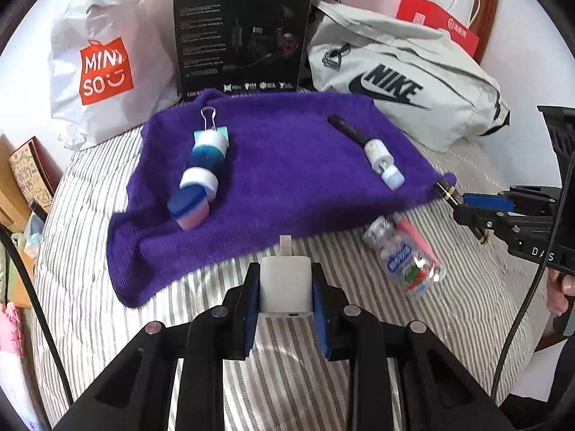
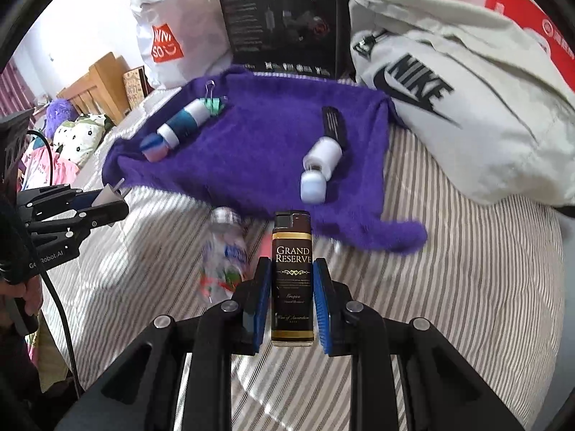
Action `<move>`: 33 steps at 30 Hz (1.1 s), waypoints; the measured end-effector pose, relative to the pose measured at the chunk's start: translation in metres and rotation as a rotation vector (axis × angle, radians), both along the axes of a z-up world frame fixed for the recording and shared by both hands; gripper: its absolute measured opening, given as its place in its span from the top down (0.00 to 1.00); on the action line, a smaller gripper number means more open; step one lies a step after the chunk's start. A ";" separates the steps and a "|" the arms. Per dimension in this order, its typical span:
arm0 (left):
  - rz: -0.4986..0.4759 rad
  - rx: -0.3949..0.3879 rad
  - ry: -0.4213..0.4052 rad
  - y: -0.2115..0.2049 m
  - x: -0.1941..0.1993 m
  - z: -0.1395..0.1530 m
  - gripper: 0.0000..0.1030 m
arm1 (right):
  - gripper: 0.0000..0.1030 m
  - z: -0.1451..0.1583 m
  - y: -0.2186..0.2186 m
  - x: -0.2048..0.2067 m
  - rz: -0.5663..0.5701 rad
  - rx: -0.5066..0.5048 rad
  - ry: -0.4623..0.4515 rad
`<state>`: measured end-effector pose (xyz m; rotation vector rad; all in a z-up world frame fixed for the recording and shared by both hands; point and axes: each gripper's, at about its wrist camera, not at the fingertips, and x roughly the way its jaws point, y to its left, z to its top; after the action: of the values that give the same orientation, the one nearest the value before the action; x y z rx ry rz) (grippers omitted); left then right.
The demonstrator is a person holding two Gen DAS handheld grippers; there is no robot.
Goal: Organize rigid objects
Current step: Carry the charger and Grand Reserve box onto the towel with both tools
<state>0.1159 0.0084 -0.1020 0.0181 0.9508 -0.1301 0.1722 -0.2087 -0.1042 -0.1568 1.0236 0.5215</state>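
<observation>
Bedding with grey and white stripes (image 1: 107,251) carries a rumpled purple towel (image 1: 287,165), and both grippers hang above its near edge with something clamped. In the left wrist view the left gripper (image 1: 285,287) has its blue pads pressed against the sides of a white plug-in charger (image 1: 285,280) — the metal prong end points forward, away from the camera. In the right wrist view the right gripper (image 2: 291,283) is closed on a dark brown lighter (image 2: 291,280) labelled "Grand Reserve", held upright between the pads with its cap toward the towel. On the towel lie two rows of things: at the left, a silver binder clip (image 1: 208,118), a blue and white cylinder (image 1: 206,158) and a blue and pink eraser-like block (image 1: 188,212), end to end; at the right, a black comb-like piece (image 2: 334,124), a white roll (image 2: 323,156) and a small pale blue cap (image 2: 312,186). A clear plastic bottle (image 1: 406,262) lies on its side on the bedding just off the towel's front edge, between the two grippers. Behind the towel stand a white Miniso bag (image 1: 97,64), a black headset box (image 1: 240,36) and a pale Nike bag (image 1: 402,79).
</observation>
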 end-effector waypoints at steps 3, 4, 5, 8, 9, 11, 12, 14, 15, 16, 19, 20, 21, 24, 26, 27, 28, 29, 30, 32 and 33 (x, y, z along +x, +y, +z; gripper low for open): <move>0.007 -0.001 -0.008 0.006 0.012 0.006 0.75 | 0.78 0.007 0.006 0.013 0.004 0.021 -0.012; 0.009 -0.004 -0.009 0.007 0.015 0.008 0.75 | 0.78 0.010 0.009 0.019 0.007 0.029 -0.013; 0.008 -0.009 -0.008 0.009 0.019 0.009 0.75 | 0.78 0.011 0.010 0.023 0.009 0.033 -0.014; 0.012 -0.015 -0.011 0.013 0.034 0.014 0.75 | 0.78 0.014 0.019 0.039 0.019 0.041 -0.016; 0.010 -0.017 -0.010 0.013 0.040 0.014 0.75 | 0.78 0.013 0.022 0.045 0.021 0.044 -0.015; 0.009 -0.018 -0.009 0.014 0.052 0.014 0.75 | 0.78 0.011 0.028 0.055 0.020 0.047 -0.008; 0.008 -0.017 -0.007 0.014 0.058 0.013 0.75 | 0.78 0.009 0.031 0.061 0.021 0.050 -0.003; 0.002 -0.019 -0.003 0.014 0.070 0.011 0.75 | 0.78 0.003 0.037 0.072 0.020 0.051 0.009; -0.004 -0.019 0.000 0.013 0.077 0.009 0.75 | 0.78 0.000 0.040 0.077 0.020 0.051 0.019; -0.007 -0.020 0.003 0.013 0.083 0.007 0.75 | 0.78 -0.004 0.043 0.081 0.020 0.051 0.025; -0.009 -0.029 0.012 0.013 0.098 -0.001 0.75 | 0.78 -0.015 0.049 0.090 0.018 0.048 0.044; -0.011 -0.034 0.017 0.013 0.103 -0.003 0.75 | 0.78 -0.019 0.052 0.093 0.020 0.047 0.052; -0.009 -0.036 0.021 0.013 0.109 -0.007 0.75 | 0.78 -0.023 0.055 0.096 0.023 0.044 0.058; -0.005 -0.042 0.037 0.014 0.123 -0.016 0.75 | 0.78 -0.032 0.062 0.101 0.032 0.034 0.071; -0.006 -0.048 0.044 0.013 0.130 -0.019 0.75 | 0.78 -0.037 0.066 0.102 0.040 0.023 0.075; -0.008 -0.048 0.047 0.013 0.135 -0.022 0.75 | 0.78 -0.039 0.067 0.102 0.044 0.013 0.074; -0.005 -0.047 0.048 0.012 0.138 -0.024 0.75 | 0.78 -0.042 0.070 0.103 0.051 0.003 0.076; -0.004 -0.047 0.049 0.012 0.141 -0.025 0.75 | 0.78 -0.044 0.069 0.104 0.055 0.003 0.081; -0.007 -0.046 0.052 0.010 0.144 -0.027 0.75 | 0.78 -0.046 0.069 0.105 0.056 0.002 0.086; -0.006 -0.033 0.055 0.007 0.150 -0.030 0.75 | 0.78 -0.050 0.069 0.106 0.057 -0.003 0.092; -0.005 -0.033 0.055 0.007 0.154 -0.032 0.75 | 0.78 -0.051 0.069 0.106 0.060 -0.003 0.093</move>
<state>0.2701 0.0149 -0.1342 -0.0136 1.0039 -0.1515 0.2785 -0.1393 -0.1554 -0.1679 1.1133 0.5864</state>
